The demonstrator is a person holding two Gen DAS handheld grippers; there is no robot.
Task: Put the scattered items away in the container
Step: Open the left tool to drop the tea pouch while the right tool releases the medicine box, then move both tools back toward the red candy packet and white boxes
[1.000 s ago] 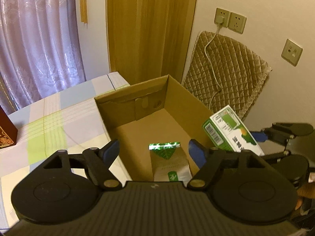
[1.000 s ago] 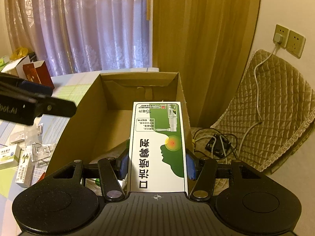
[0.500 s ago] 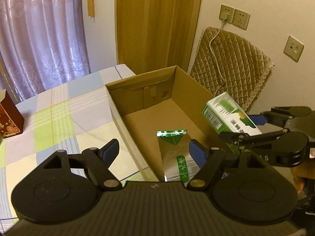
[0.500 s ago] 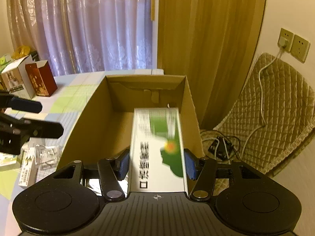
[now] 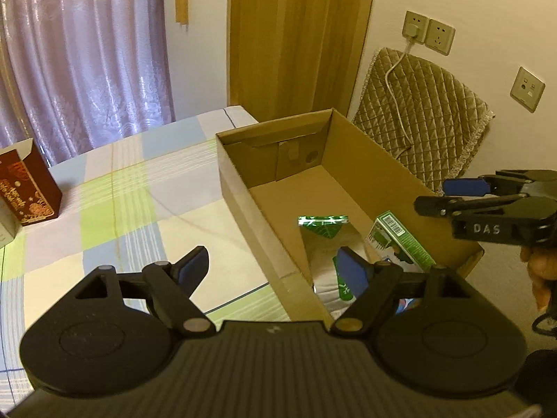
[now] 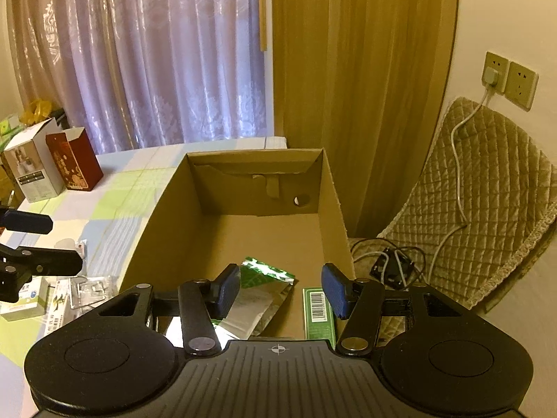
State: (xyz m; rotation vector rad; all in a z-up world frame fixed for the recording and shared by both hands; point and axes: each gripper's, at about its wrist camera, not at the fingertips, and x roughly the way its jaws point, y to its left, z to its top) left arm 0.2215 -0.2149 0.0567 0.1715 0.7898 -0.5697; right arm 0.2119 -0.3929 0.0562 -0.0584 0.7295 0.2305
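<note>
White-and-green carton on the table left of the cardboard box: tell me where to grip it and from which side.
Probably from above, across the middle of the white-and-green carton. It lies flat on the tablecloth, and blister packs crowd its right side, so a sideways approach looks blocked. The open left hand-held gripper is nearest.

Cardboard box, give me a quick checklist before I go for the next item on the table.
1. Right gripper empty and open: ok, nothing sits between the jaws.
2. Green and white carton inside the cardboard box: ok, it lies by the right wall.
3. Foil pouch in the box: ok, it rests on the floor beside the carton.
4. Left gripper open and free: ok.
5. Items left on the table: not ok, small packets and a small white and green box lie left of the box.
6. Room left in the box: ok, the far half is bare.
</note>
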